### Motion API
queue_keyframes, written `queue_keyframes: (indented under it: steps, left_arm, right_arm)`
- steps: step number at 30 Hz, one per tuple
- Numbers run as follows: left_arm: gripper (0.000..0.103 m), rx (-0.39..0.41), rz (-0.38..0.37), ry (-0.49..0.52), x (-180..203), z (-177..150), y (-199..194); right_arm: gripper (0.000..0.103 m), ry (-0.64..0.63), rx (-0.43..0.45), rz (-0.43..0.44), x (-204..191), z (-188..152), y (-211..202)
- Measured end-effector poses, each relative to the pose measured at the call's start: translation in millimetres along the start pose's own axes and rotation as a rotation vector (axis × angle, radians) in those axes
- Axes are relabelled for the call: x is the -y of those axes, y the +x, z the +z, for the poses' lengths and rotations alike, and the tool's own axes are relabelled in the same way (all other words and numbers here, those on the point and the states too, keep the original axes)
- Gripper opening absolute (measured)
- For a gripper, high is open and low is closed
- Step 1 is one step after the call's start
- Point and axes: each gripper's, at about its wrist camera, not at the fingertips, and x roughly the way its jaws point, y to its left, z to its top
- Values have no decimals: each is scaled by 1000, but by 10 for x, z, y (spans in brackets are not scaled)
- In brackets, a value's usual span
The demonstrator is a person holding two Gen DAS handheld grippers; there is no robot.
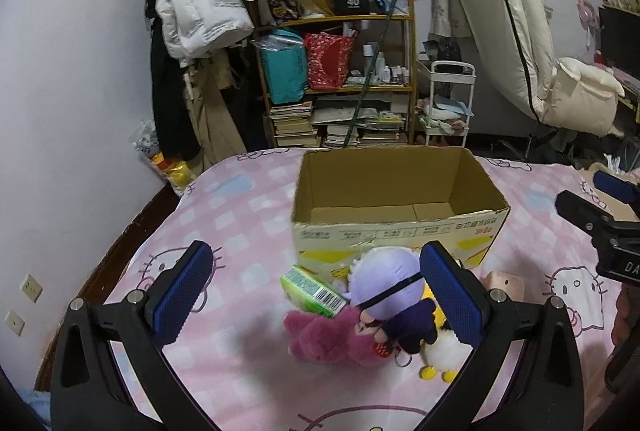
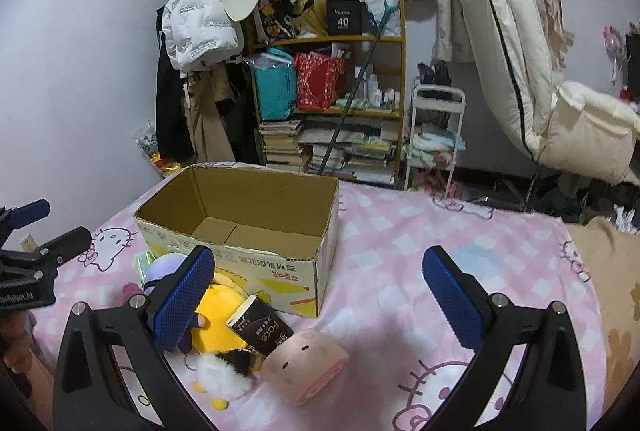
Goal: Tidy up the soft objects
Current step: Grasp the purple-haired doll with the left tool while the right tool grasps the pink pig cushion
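An open, empty cardboard box (image 1: 396, 187) stands on the pink bedspread; it also shows in the right wrist view (image 2: 240, 215). In front of it lies a pile: a purple-haired doll (image 1: 394, 291), a magenta plush (image 1: 324, 339), a white fluffy chick (image 1: 440, 355), a green carton (image 1: 314, 291), a yellow plush (image 2: 224, 319), a dark carton (image 2: 260, 327) and a pink roll-shaped plush (image 2: 306, 367). My left gripper (image 1: 318, 295) is open above the pile, holding nothing. My right gripper (image 2: 320, 299) is open and empty, over the bed right of the pile.
The bed (image 2: 440, 239) carries a brown patterned cushion (image 2: 616, 291) at its right edge. Beyond the bed stand a cluttered shelf (image 1: 340, 71), a white trolley (image 1: 448, 103), hanging coats (image 1: 192, 31) and a cream recliner (image 1: 520, 31). A wall (image 1: 60, 91) borders the left.
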Motion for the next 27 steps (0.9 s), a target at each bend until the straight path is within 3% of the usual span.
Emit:
queue_keyframes:
  steps: [11,27]
  left_arm:
    - [102,-62,-47,53,269,72,374]
    - [102,-222,-120,96,510,-280,886]
  right_arm:
    - [103,46,-83,30,87,53,346]
    - [103,90,-269,46,228,-273,813]
